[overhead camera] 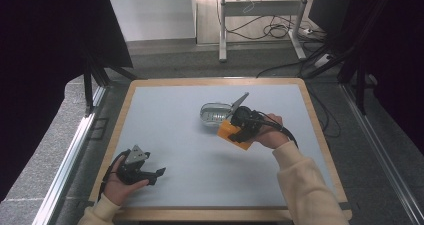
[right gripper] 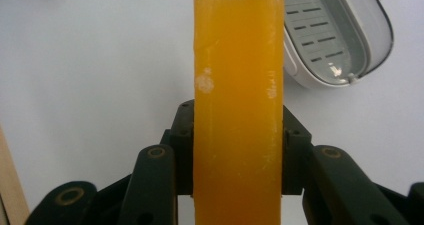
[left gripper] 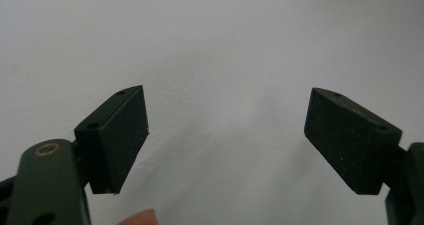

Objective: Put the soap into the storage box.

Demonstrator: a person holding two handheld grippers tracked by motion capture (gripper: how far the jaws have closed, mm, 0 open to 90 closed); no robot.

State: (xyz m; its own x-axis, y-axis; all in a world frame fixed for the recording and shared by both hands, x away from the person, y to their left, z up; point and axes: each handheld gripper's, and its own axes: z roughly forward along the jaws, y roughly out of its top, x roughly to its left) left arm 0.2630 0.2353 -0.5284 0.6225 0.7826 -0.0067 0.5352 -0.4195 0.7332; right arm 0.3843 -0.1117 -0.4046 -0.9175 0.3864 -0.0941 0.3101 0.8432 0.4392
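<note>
My right gripper [overhead camera: 236,131] is shut on an orange soap-like bar [overhead camera: 231,133], held just in front of an open grey soap case [overhead camera: 214,112] whose lid [overhead camera: 240,100] is tipped up. In the right gripper view the orange bar [right gripper: 238,60] stands upright between the two jaws of my right gripper [right gripper: 238,157], and the grey case [right gripper: 330,35] with its slotted insert lies beyond it at upper right. My left gripper [overhead camera: 159,173] rests near the table's front left corner. In its own view the left gripper [left gripper: 227,140] is open over bare surface, with nothing between the jaws.
The table [overhead camera: 190,150] has a pale blue-grey top with a wooden rim [overhead camera: 220,214]. Beyond its far edge a desk frame [overhead camera: 260,15] and cables [overhead camera: 272,30] lie on the floor. Dark curtains hang at both sides.
</note>
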